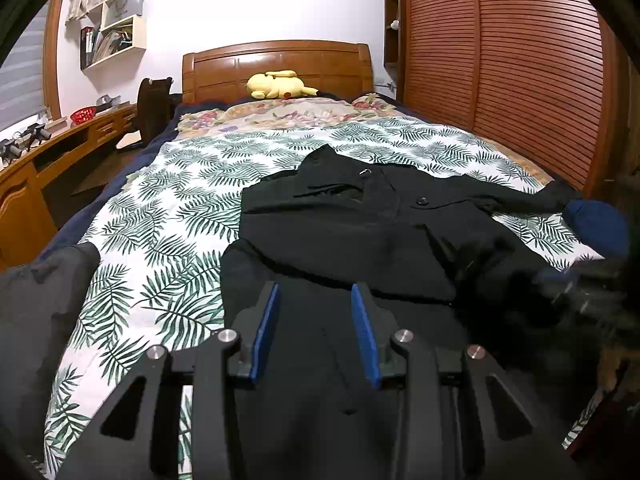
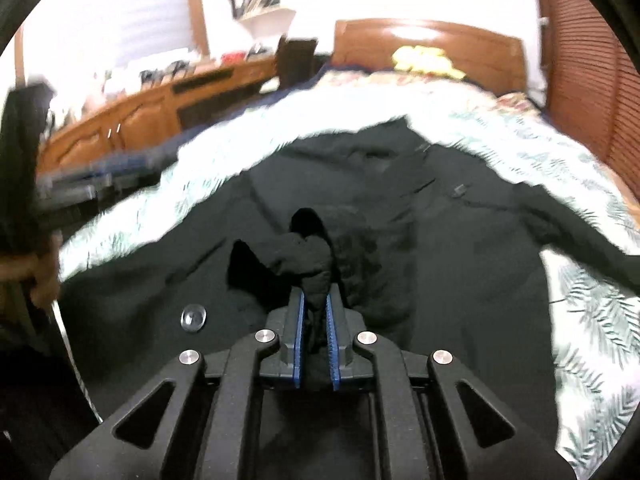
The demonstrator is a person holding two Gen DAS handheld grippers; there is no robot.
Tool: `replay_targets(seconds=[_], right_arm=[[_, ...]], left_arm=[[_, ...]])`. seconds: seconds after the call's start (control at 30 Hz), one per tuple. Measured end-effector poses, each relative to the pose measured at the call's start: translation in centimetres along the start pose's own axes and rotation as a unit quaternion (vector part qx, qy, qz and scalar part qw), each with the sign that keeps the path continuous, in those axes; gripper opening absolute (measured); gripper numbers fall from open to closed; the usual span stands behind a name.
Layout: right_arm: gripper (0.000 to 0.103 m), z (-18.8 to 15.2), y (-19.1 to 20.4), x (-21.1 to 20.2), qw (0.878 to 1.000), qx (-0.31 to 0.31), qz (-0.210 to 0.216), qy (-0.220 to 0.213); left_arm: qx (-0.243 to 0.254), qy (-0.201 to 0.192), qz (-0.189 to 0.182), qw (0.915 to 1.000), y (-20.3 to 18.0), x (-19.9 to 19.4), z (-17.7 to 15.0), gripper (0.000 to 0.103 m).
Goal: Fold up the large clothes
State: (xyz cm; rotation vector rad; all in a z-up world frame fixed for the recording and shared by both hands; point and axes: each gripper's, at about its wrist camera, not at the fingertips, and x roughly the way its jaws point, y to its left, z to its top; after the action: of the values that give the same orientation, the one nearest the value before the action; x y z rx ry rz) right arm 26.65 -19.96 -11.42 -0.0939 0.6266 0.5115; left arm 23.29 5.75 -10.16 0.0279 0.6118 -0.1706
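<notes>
Lying spread across the middle of both frames, the black coat [image 1: 360, 220] covers a leaf-print quilt [image 1: 168, 200]. At lower centre of the right view, the right gripper [image 2: 316, 300] pinches a bunched fold of the coat, pads pressed on the cloth. At lower centre of the left view, the left gripper [image 1: 315, 292] hangs partly open over the coat, nothing between its pads.

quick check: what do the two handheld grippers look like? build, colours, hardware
Both match: the left gripper and right gripper have matte black angular bodies with triangular cutouts and linkage arms pinned by round silver fasteners. Each black finger carries a blue pad; the right's pads look ridged. No cables or markings visible.
</notes>
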Motion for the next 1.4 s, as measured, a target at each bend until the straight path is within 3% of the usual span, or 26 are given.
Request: replay_targets(seconds=[0.17,0.53,0.63,0.7,0.73,0.77,1.4], right_arm=[[0.007,0.5,-3.8,-2.3,0.998,0.038,-0.032,-0.024],[0.009,-1.2,-8.7,-2.9,0.991,0.084,-0.102,0.001],[0.021,-1.6,-9.6,-3.9,0.988,0.092,-0.122,-0.008],[0.038,-1.6,-10.3,-4.8,0.987,0.102,-0.126,-0.019],[0.054,-1.6,-10.7,-5.1,0.986,0.106,-0.125,-0.023],[0.06,-1.6,-10.9,-5.3,0.986,0.109,-0.125,-0.027],[0.06,-4.6,-11.2,-1.7,0.989,0.081,-0.097,0.082]], left_arm=[[0.003,0.001,-0.005,1.0,-0.8,0.4,0.2,0.035],[0.021,-0.004,-0.018,0.9996,-3.4,1.4,0.7,0.035],[0.029,-0.003,-0.019,0.9994,-4.2,1.6,0.6,0.035],[0.031,-0.002,-0.021,0.9993,-4.6,1.7,0.7,0.035],[0.032,-0.002,-0.022,0.9992,-4.6,1.7,0.7,0.035],[0.032,-0.003,-0.024,0.9992,-4.7,1.7,0.6,0.035],[0.03,0.0,-0.059,0.9978,-7.0,2.3,0.6,0.035]])
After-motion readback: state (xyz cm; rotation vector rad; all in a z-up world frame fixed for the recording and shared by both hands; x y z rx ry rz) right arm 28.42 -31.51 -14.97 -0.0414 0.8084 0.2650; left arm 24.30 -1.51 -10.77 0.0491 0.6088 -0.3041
